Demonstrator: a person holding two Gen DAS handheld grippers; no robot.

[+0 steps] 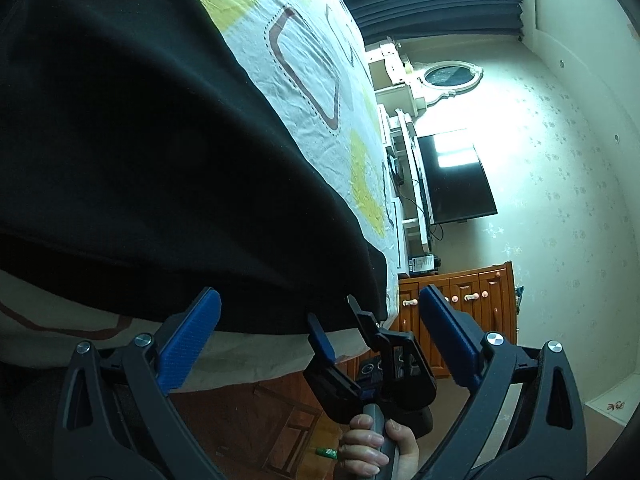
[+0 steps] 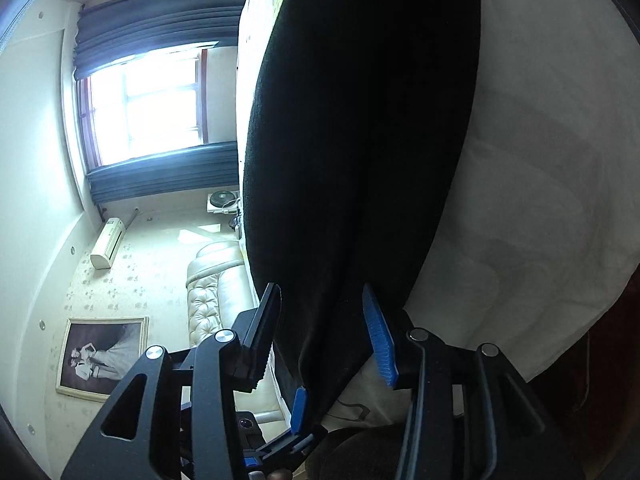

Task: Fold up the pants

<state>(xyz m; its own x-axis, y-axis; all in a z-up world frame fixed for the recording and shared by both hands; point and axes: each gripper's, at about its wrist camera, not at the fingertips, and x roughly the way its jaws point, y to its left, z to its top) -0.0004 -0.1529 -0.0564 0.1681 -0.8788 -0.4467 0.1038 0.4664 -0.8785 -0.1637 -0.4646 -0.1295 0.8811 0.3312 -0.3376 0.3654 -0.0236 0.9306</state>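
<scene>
Pants (image 1: pixel 152 152), black, lie on a patterned bed sheet (image 1: pixel 320 92), their long axis running away from both grippers, near hem at the bed's edge. Left gripper (image 1: pixel 320 322) is spread just short of the hem. Right gripper (image 2: pixel 322 322) is spread around the hem, not yet pinching. The far end is cut off.

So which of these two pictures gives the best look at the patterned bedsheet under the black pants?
The left wrist view. There the bedsheet lies lit beside the black pants, with its yellow patches and brown outlined shapes plain to see. The right wrist view shows only a pale, shadowed stretch of it, its pattern barely visible.
</scene>
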